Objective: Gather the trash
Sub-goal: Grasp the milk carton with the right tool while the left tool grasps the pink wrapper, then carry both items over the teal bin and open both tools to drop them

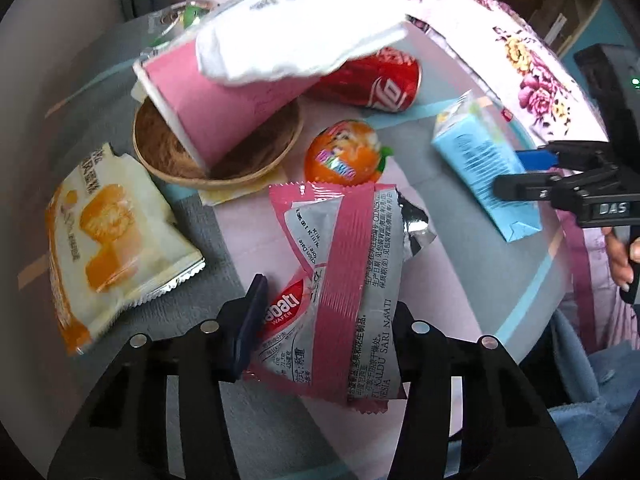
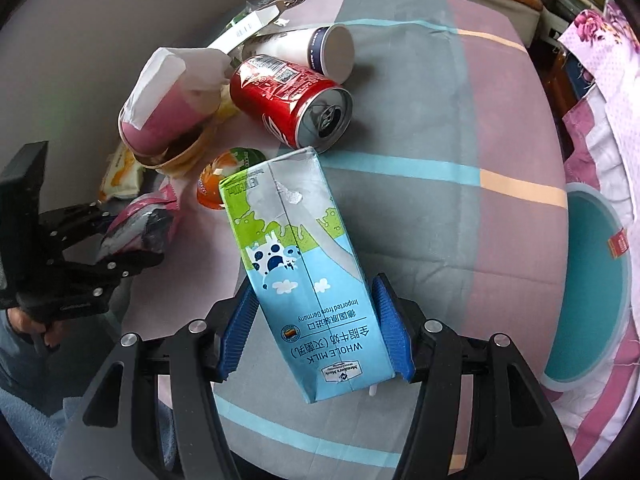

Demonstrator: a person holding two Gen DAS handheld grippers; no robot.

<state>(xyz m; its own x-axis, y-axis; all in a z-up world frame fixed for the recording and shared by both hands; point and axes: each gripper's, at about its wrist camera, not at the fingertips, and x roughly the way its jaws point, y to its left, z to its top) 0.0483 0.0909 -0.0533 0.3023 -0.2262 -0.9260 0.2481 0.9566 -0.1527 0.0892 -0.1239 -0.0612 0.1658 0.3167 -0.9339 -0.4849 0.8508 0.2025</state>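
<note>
Milk carton [image 2: 308, 276] betw. right tongs [image 2: 316, 332]

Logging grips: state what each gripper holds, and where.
Left gripper: pink wafer wrapper, by its lower end. Right gripper: milk carton, across its sides near the bottom.

The crumpled white paper napkin [image 1: 296, 36] drapes over the pink paper cup [image 1: 224, 108] and hides its base, and it covers the top end of the red cola can [image 1: 376, 80] as well. That cup conceals much of the brown woven bowl [image 1: 160, 148] beneath it. The pink foil wafer wrapper [image 1: 344, 280] masks the right finger of the left gripper [image 1: 320, 328]. A white box [image 2: 250, 26] behind the pile has print too small to read.
</note>
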